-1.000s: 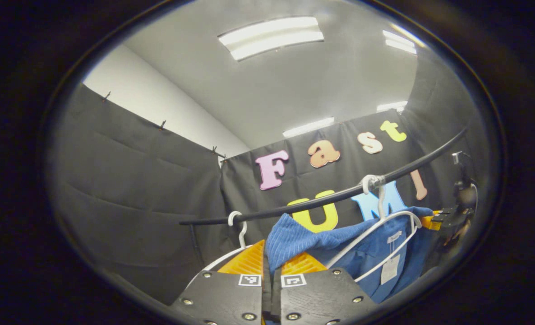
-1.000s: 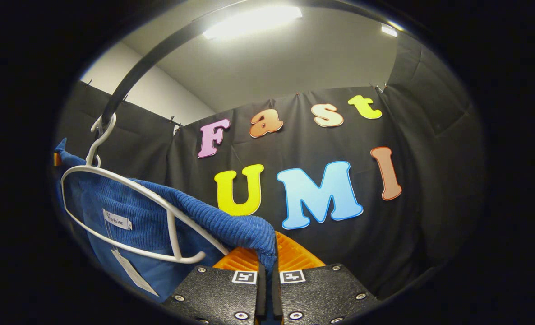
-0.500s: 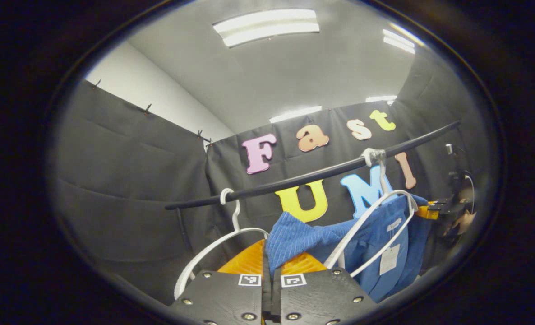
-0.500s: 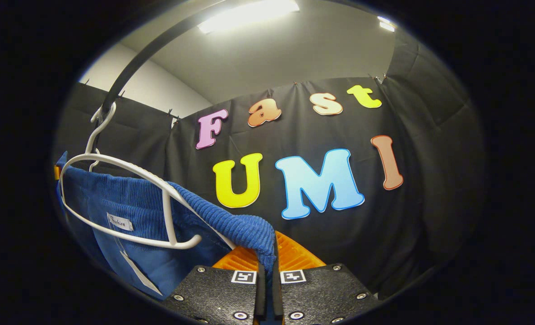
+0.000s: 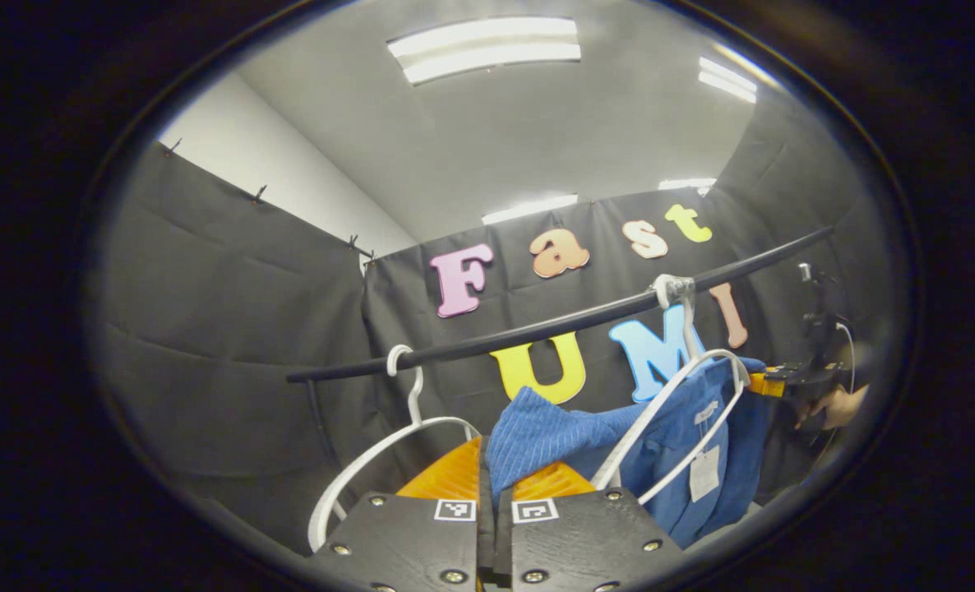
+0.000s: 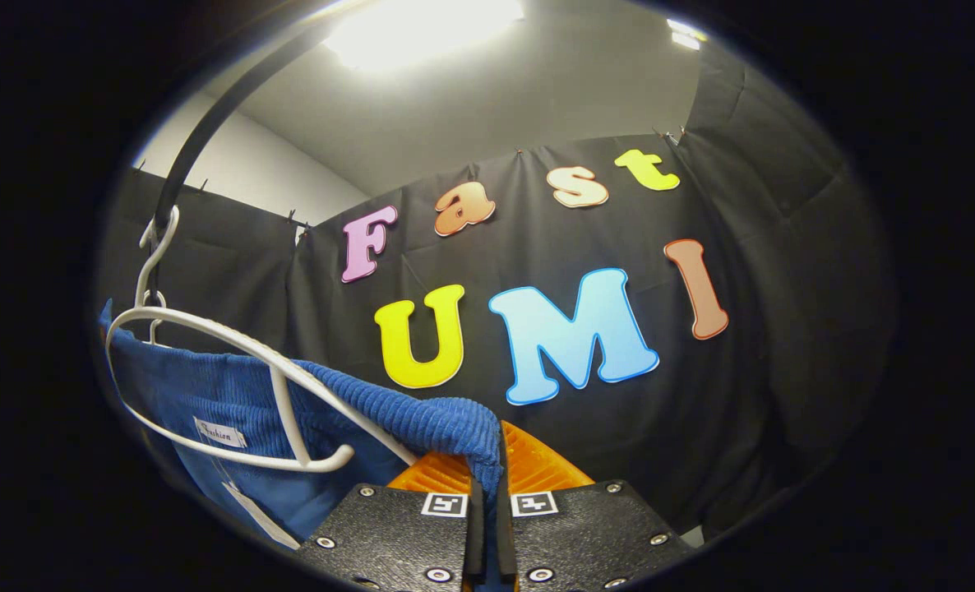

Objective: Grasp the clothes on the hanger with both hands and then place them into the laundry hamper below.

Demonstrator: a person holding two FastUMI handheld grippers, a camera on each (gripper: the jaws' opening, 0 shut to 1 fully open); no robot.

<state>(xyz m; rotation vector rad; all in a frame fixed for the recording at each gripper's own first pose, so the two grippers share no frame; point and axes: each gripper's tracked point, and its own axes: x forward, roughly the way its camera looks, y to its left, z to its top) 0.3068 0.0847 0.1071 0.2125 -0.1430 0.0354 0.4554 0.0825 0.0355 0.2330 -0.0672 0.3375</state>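
Observation:
A blue ribbed garment (image 5: pixel 537 432) with a paper tag hangs over a white hanger (image 5: pixel 685 386) hooked on the black rail (image 5: pixel 537 333). My left gripper (image 5: pixel 492 473) is shut on one corner of the cloth, which bunches up between its fingers. In the right gripper view the same blue garment (image 6: pixel 208 395) drapes over the white hanger (image 6: pixel 233 345), and my right gripper (image 6: pixel 487 469) is shut on its other corner. The right gripper (image 5: pixel 771 382) also appears far right in the left gripper view, with a hand (image 5: pixel 837 404) behind it.
A second white hanger (image 5: pixel 389 436), bare, hangs on the rail to the left of the garment. The rail's upright post (image 5: pixel 319 415) stands at its left end. Black cloth walls close the booth on all sides.
Both views have dropped and tilted: the rail and hangers sit higher relative to the fingers. The garment is being drawn down along the hanger. Both grippers keep their hold on the cloth.

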